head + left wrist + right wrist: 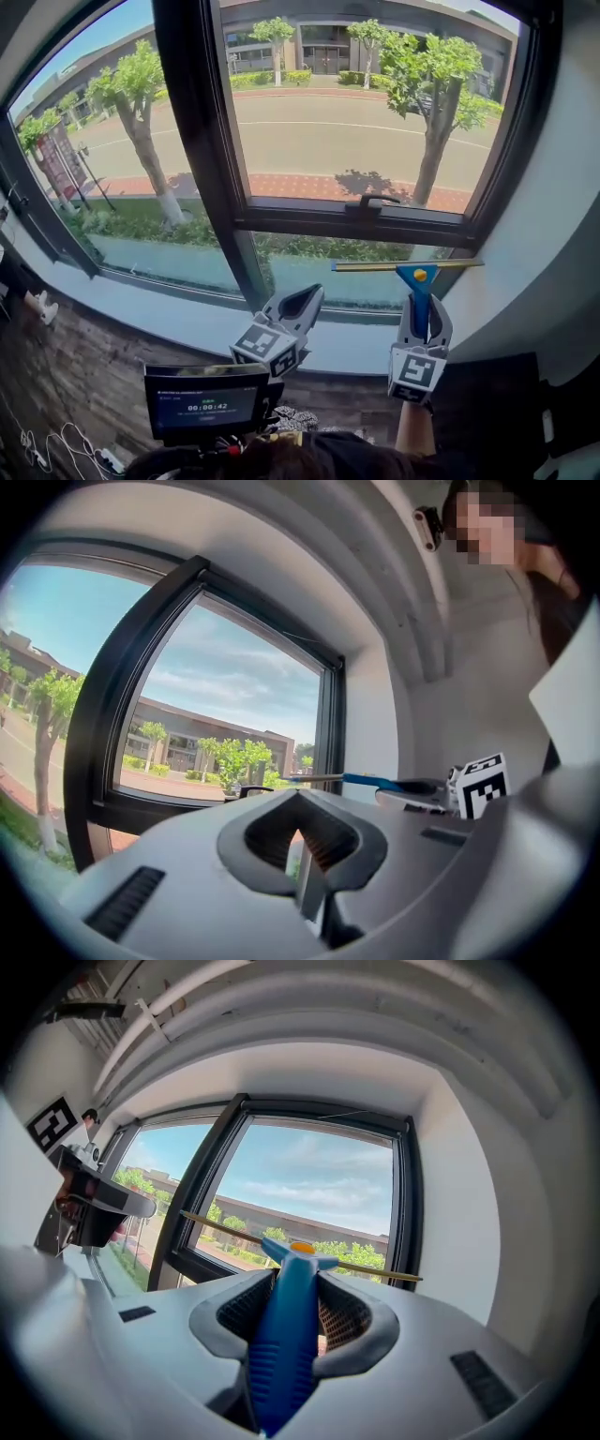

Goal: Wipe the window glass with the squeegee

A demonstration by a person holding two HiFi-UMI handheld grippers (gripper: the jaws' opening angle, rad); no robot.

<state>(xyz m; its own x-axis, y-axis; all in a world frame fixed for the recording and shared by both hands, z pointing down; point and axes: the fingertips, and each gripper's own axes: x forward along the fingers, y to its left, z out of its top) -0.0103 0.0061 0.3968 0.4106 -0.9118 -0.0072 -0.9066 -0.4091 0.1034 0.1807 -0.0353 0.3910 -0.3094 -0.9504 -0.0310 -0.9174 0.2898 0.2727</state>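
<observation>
A small black screen (206,405) with white numbers sat nearest the person, just behind the left tongs (307,296). The left tongs were pressed together with nothing inside. To their right, a little apart, the right tongs (424,309) were clamped on the blue plastic handle of the squeegee with the thin yellow blade (418,277). The blade lay level just past the tips of the right tongs. A white window sill (187,323) ran under both tongs. Past them rose the big dark-framed window glass (337,141), then 4 green trees (141,84).

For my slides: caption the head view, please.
Right gripper holds blue squeegee before the lower window pane; left gripper empty.
</observation>
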